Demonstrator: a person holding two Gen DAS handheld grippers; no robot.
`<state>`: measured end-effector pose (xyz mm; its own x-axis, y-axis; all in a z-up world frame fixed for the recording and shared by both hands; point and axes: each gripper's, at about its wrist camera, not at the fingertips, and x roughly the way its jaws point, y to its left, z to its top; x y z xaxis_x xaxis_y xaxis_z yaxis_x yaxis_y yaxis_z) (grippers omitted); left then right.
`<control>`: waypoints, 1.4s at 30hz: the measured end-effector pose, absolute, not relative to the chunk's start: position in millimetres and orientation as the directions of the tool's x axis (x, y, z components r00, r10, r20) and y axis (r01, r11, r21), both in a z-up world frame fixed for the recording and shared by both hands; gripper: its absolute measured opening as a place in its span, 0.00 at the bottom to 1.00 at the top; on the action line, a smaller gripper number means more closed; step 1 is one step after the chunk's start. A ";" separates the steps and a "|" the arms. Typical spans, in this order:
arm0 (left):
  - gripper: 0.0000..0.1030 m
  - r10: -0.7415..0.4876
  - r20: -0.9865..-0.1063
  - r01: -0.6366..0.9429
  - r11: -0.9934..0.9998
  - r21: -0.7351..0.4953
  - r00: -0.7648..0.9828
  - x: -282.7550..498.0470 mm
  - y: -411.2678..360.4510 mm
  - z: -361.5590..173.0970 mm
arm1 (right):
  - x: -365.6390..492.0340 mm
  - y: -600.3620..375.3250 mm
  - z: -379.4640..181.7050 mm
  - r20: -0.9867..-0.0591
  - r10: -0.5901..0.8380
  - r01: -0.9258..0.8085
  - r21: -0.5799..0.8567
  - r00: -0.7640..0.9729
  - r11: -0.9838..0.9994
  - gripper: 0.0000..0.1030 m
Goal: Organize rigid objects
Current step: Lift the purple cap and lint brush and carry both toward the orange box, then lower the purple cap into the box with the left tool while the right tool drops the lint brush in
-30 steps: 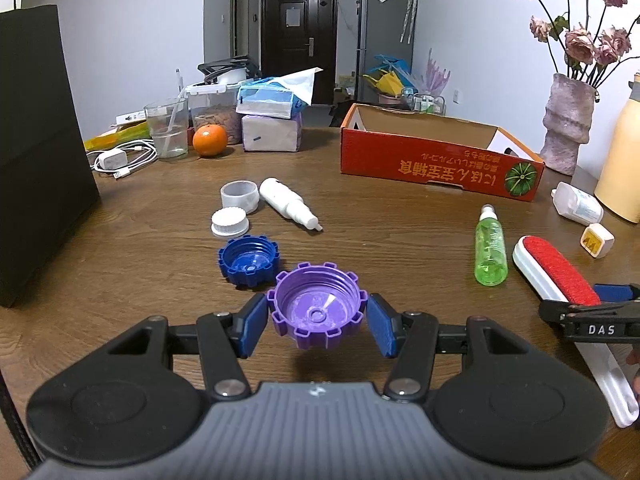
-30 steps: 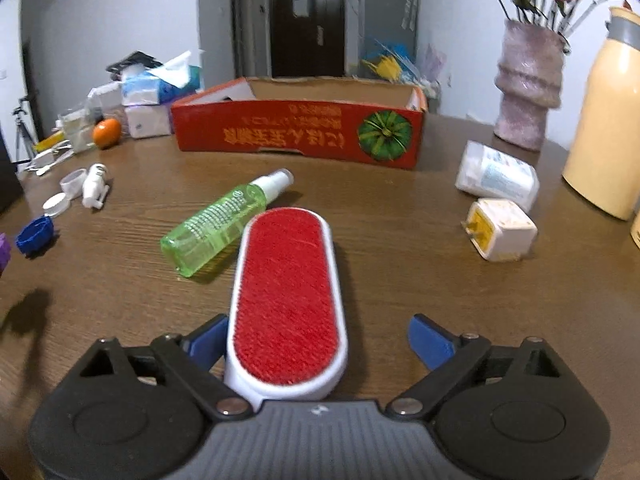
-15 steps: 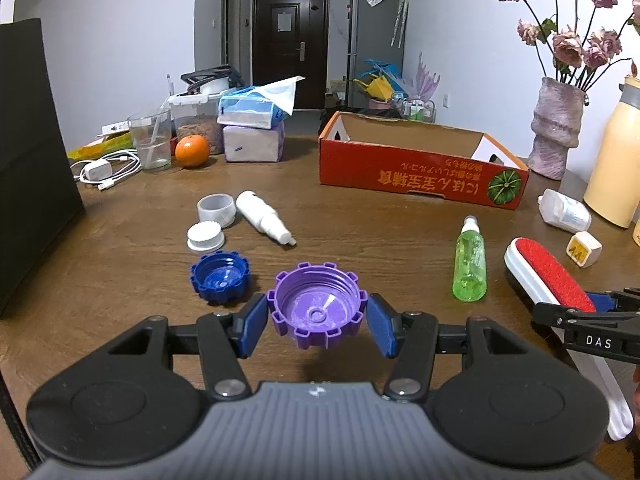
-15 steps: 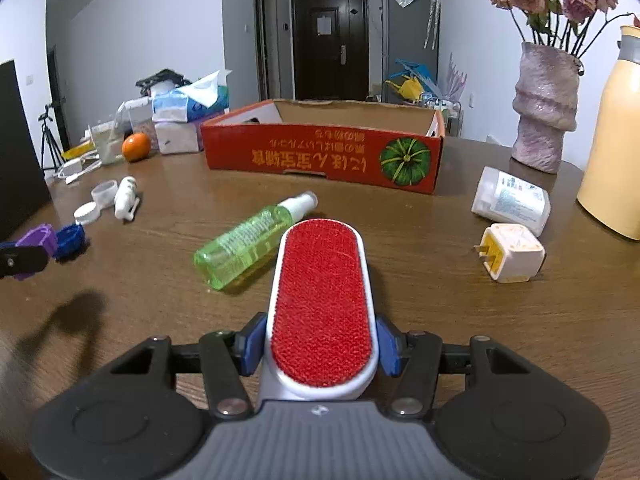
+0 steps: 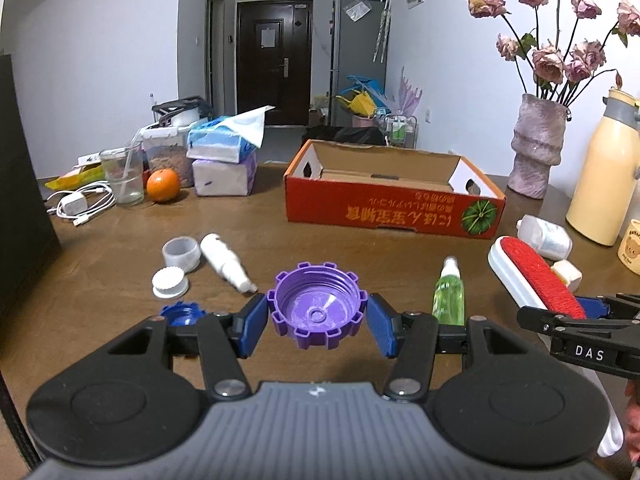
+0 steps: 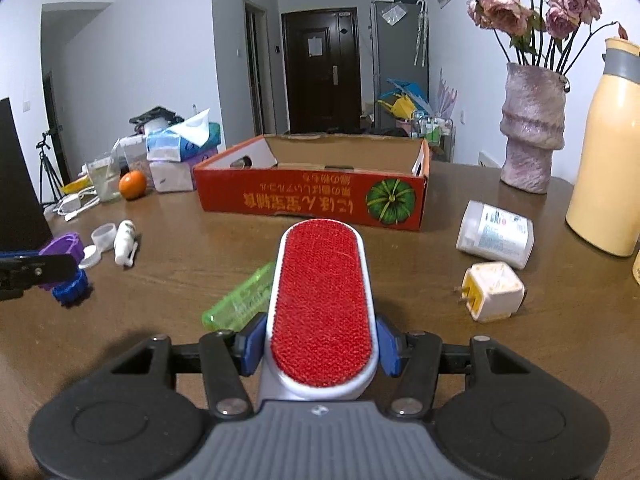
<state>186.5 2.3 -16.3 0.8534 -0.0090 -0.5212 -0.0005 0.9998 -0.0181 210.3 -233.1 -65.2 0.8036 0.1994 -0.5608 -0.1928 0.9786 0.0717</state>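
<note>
My left gripper (image 5: 317, 322) is shut on a purple notched cap (image 5: 316, 308), hollow side up, lifted above the table. My right gripper (image 6: 320, 340) is shut on a white lint brush with a red pad (image 6: 322, 296), raised off the wood and pointing at the red cardboard box (image 6: 312, 196). In the left wrist view the same lint brush (image 5: 532, 272) and the right gripper's black arm show at the right edge. A green spray bottle (image 5: 449, 296) lies on the table, partly hidden under the brush in the right wrist view.
A blue cap (image 5: 182, 314), white cap (image 5: 170, 282), white cup (image 5: 181, 253) and white bottle (image 5: 226, 266) lie at the left. A white jar (image 6: 496, 234) and charger plug (image 6: 492, 290) lie right. Vase (image 6: 532, 128), yellow flask (image 6: 604, 152), tissue packs and an orange (image 5: 162, 185) stand at the back.
The right jaws closed on the lint brush and lifted it off the table. The left gripper rose with the purple cap and moved toward the box; the blue cap dropped behind its finger.
</note>
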 end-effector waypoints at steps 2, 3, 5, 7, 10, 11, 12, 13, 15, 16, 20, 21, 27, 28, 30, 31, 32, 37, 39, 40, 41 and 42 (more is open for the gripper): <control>0.54 -0.012 -0.518 0.002 1.000 -0.020 0.855 192.3 -0.6 -13.5 | 212.4 -233.3 -60.6 -0.548 0.197 -0.190 0.070 0.813 0.979 0.53; 0.54 -0.015 -0.517 0.004 1.000 -0.023 0.856 194.4 -1.8 -12.5 | 213.6 -233.7 -58.4 -0.543 0.196 -0.188 0.072 0.816 0.980 0.53; 0.54 -0.018 -0.513 0.007 1.000 -0.024 0.858 199.4 -4.4 -10.4 | 215.9 -233.4 -54.0 -0.533 0.193 -0.184 0.070 0.824 0.980 0.53; 0.54 -0.019 -0.508 0.009 1.000 -0.021 0.861 204.2 -6.7 -8.6 | 218.2 -233.7 -50.3 -0.525 0.190 -0.182 0.067 0.830 0.981 0.53; 0.54 -0.021 -0.492 0.013 1.000 -0.020 0.870 210.7 -8.7 -6.3 | 223.5 -233.1 -44.8 -0.514 0.184 -0.174 0.067 0.838 0.982 0.53; 0.54 -0.019 -0.486 0.012 1.000 -0.017 0.874 212.4 -9.1 -5.4 | 225.5 -232.5 -43.3 -0.510 0.183 -0.172 0.069 0.841 0.983 0.53; 0.54 -0.019 -0.479 0.013 1.000 -0.016 0.878 213.9 -9.8 -4.7 | 226.9 -232.7 -41.5 -0.505 0.182 -0.169 0.070 0.844 0.983 0.53; 0.54 -0.022 -0.470 0.016 1.000 -0.016 0.882 215.7 -10.1 -4.1 | 228.5 -232.4 -39.6 -0.500 0.180 -0.167 0.070 0.847 0.983 0.53; 0.54 -0.019 -0.458 0.016 1.000 -0.010 0.889 219.3 -11.3 -3.0 | 232.4 -231.3 -35.8 -0.492 0.178 -0.166 0.069 0.852 0.984 0.53; 0.54 -0.019 -0.452 0.017 1.000 -0.008 0.892 221.2 -11.7 -2.9 | 234.2 -231.1 -34.0 -0.487 0.178 -0.165 0.070 0.855 0.984 0.53; 0.54 -0.019 -0.439 0.019 1.000 -0.003 0.898 229.1 -12.9 -2.7 | 242.8 -230.2 -27.5 -0.474 0.166 -0.152 0.067 0.865 0.986 0.53; 0.54 -0.018 -0.435 0.019 1.000 -0.002 0.900 231.2 -13.2 -2.8 | 245.4 -230.1 -26.4 -0.472 0.159 -0.147 0.064 0.867 0.987 0.53; 0.54 0.004 -0.413 -0.008 1.000 -0.008 0.911 247.3 -11.0 -4.8 | 259.3 -230.2 -20.6 -0.458 0.127 -0.113 0.060 0.880 0.992 0.53; 0.54 0.014 -0.412 -0.018 1.000 -0.007 0.911 250.7 -10.9 -5.2 | 261.7 -229.8 -20.0 -0.454 0.126 -0.111 0.060 0.882 0.992 0.53; 0.54 0.020 -0.407 -0.028 1.000 -0.013 0.913 257.0 -10.2 -5.3 | 266.8 -229.3 -18.5 -0.449 0.125 -0.107 0.065 0.885 0.992 0.53; 0.54 0.026 -0.404 -0.034 0.999 -0.012 0.914 260.3 -10.2 -5.0 | 269.6 -229.2 -17.9 -0.445 0.123 -0.103 0.070 0.887 0.992 0.53; 0.54 0.029 -0.400 -0.037 0.999 -0.012 0.916 263.7 -10.2 -4.3 | 272.5 -228.8 -17.2 -0.440 0.122 -0.100 0.074 0.889 0.992 0.53; 0.54 0.035 -0.393 -0.043 0.999 -0.012 0.919 281.2 -14.7 -4.0 | 287.4 -225.0 -16.5 -0.431 0.120 -0.091 0.088 0.894 0.992 0.53; 0.54 0.034 -0.391 -0.043 0.999 -0.016 0.920 288.3 -16.7 -4.5 | 293.5 -223.1 -16.7 -0.429 0.120 -0.089 0.091 0.895 0.992 0.53; 0.54 0.031 -0.390 -0.042 0.999 -0.019 0.920 291.9 -17.8 -5.0 | 296.8 -222.7 -16.6 -0.428 0.119 -0.088 0.092 0.896 0.992 0.53; 0.54 0.033 -0.391 -0.044 0.999 -0.019 0.920 295.4 -18.9 -5.5 | 299.9 -221.9 -16.4 -0.426 0.118 -0.087 0.091 0.897 0.992 0.53; 0.54 0.035 -0.391 -0.045 0.999 -0.019 0.920 298.7 -19.5 -6.1 | 302.8 -221.1 -16.1 -0.424 0.116 -0.085 0.090 0.898 0.992 0.53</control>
